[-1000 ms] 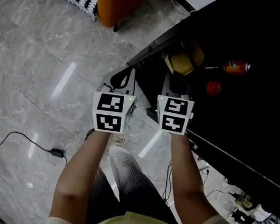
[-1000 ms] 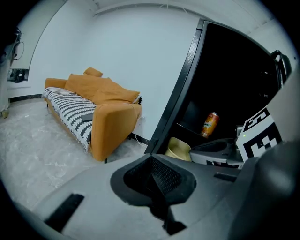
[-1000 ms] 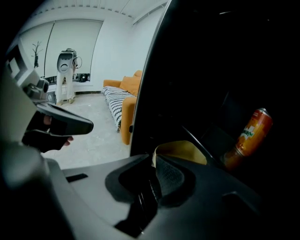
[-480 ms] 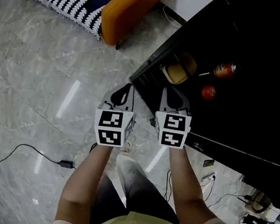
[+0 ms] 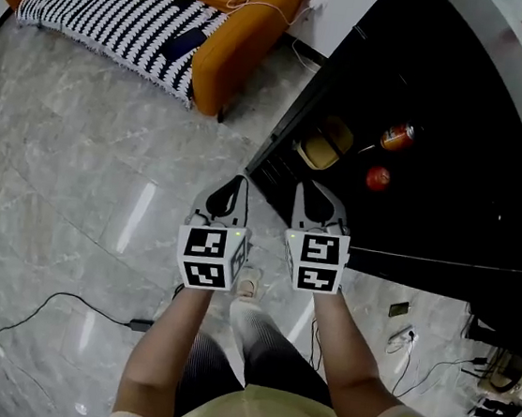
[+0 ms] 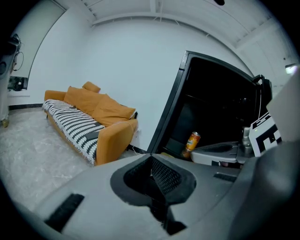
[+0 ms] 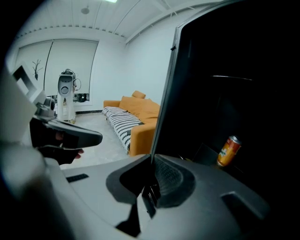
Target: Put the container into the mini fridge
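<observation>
1. The task looks nearly or wholly done: the pale yellow, squarish container with a rounded lid (image 5: 321, 151) sits just within the dark opening of the black mini fridge (image 5: 473, 97), near its front edge, and neither gripper touches it.
2. The left gripper (image 5: 236, 183) has its jaws pressed together with nothing between them. It hovers over the marble floor, just outside the fridge's edge.
3. The right gripper (image 5: 305, 188) is likewise closed and empty. It is held beside the left one, with its tip near the container but apart from it.
4. If anything is left, it is probably closing the fridge. I cannot tell which dark panel is the door.
5. The container appears upright and lidded, in matte cream-yellow, probably plastic. Its contents are hidden, and the darkness around it blurs its lower outline.
6. Deeper inside the fridge stand an orange drink can (image 5: 396, 135) and, beside it, a small red round thing (image 5: 376, 177), perhaps a fruit. Both are clear of the container.
</observation>
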Action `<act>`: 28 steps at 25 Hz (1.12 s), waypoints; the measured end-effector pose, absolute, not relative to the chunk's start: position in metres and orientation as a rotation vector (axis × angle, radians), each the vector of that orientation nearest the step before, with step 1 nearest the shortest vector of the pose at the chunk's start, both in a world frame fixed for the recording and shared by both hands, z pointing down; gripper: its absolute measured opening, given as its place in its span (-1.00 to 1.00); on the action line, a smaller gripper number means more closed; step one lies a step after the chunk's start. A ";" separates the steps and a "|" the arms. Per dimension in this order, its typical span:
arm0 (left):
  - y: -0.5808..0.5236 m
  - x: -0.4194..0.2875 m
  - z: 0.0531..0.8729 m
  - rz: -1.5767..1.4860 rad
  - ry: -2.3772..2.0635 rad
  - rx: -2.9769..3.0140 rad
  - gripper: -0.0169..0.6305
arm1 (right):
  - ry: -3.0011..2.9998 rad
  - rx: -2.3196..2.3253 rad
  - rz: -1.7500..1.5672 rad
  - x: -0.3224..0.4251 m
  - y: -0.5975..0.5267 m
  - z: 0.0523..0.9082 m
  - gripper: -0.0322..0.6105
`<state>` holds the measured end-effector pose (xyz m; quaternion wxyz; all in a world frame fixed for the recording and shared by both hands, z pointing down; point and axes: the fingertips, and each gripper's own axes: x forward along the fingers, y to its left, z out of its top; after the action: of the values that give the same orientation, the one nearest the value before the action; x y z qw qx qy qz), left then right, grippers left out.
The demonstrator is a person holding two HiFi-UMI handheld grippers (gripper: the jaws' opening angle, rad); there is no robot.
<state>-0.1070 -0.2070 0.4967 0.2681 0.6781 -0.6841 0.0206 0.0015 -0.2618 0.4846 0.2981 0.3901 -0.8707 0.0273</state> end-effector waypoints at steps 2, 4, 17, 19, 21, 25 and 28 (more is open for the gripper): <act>-0.203 -0.107 0.486 0.041 -1.847 1.837 -0.88 | -2.324 1.047 0.080 0.002 -0.257 0.475 -0.78; -0.201 -0.108 0.474 0.025 -1.848 1.846 -0.88 | -2.339 1.046 0.085 0.000 -0.251 0.465 -0.78; -0.172 -0.108 0.379 -0.069 -1.868 1.955 -0.88 | -2.447 1.080 0.079 -0.004 -0.219 0.384 -0.78; -0.163 -0.107 0.370 -0.070 -1.874 1.956 -0.88 | -2.469 1.072 0.071 -0.005 -0.214 0.374 -0.78; -0.157 -0.108 0.363 -0.062 -1.882 1.954 -0.88 | -2.489 1.062 0.053 -0.007 -0.211 0.364 -0.78; -0.147 -0.111 0.343 -0.059 -1.903 1.955 -0.88 | -2.521 1.051 0.026 -0.009 -0.206 0.343 -0.78; -0.141 -0.115 0.326 -0.065 -1.924 1.971 -0.88 | -2.542 1.056 0.013 -0.011 -0.202 0.328 -0.78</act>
<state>-0.1148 -0.1413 0.3261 0.1920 0.7022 -0.6852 -0.0230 -0.0107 -0.2022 0.3281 0.1932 0.3765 -0.9060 0.0047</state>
